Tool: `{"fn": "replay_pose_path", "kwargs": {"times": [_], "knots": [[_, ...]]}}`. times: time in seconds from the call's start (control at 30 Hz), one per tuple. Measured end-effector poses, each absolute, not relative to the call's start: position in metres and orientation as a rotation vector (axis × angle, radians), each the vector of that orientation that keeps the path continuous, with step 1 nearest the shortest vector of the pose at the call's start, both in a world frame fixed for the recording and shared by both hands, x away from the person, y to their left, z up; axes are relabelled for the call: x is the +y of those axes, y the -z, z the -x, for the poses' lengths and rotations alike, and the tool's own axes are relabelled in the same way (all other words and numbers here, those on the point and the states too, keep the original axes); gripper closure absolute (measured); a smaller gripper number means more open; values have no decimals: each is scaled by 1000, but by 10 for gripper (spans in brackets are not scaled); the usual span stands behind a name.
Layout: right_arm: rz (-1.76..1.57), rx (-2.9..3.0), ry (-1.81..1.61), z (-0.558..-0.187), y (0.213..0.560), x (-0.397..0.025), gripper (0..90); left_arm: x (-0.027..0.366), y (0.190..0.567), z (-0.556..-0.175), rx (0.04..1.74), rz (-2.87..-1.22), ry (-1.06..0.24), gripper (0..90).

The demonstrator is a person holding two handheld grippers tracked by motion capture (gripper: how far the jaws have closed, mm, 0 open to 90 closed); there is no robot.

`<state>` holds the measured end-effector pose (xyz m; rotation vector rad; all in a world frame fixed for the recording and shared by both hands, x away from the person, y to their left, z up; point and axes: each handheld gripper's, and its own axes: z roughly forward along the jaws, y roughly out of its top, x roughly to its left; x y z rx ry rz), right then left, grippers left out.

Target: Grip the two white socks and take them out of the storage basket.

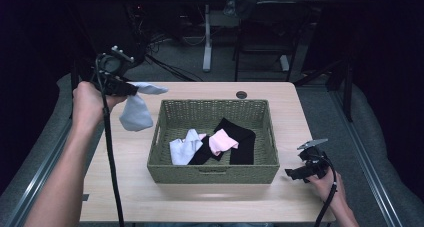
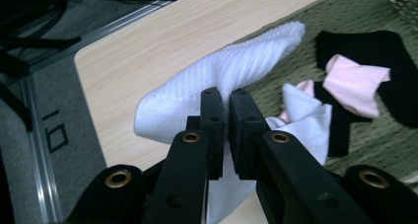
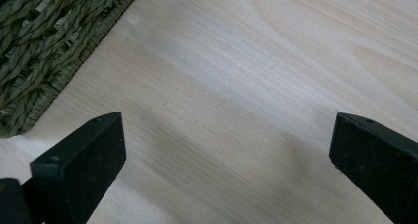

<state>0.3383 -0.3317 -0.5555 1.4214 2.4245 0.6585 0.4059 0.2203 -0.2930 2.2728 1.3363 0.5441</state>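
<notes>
A white sock (image 1: 136, 109) hangs in the air at the upper left of the high view, above the table (image 1: 125, 187) just left of the basket (image 1: 212, 173). The left gripper (image 2: 225, 98) is clamped tight on it. In the basket lie another white sock (image 1: 182, 148), a pink sock (image 1: 222, 141) and black socks (image 1: 242, 139). At lower right, the right gripper (image 1: 295, 173) rests low by the basket's corner, jaws spread wide over bare wood.

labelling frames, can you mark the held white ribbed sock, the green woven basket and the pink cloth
white ribbed sock (image 2: 231, 68), left gripper view, ribbed middle
green woven basket (image 1: 212, 173), high view, front wall
pink cloth (image 1: 222, 140), high view, its middle
</notes>
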Motion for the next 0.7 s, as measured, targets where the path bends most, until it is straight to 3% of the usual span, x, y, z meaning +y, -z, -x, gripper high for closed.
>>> {"fn": "replay_pose_path", "kwargs": {"times": [0.4,0.7], "knots": [[-1422,2423,-635,-338,556,-331,3,259,326,-408,1481,-2226,-598,855],[-1417,2417,-644,-338,555,-329,2,275,359,-409,1553,-2203,-569,855]]}}
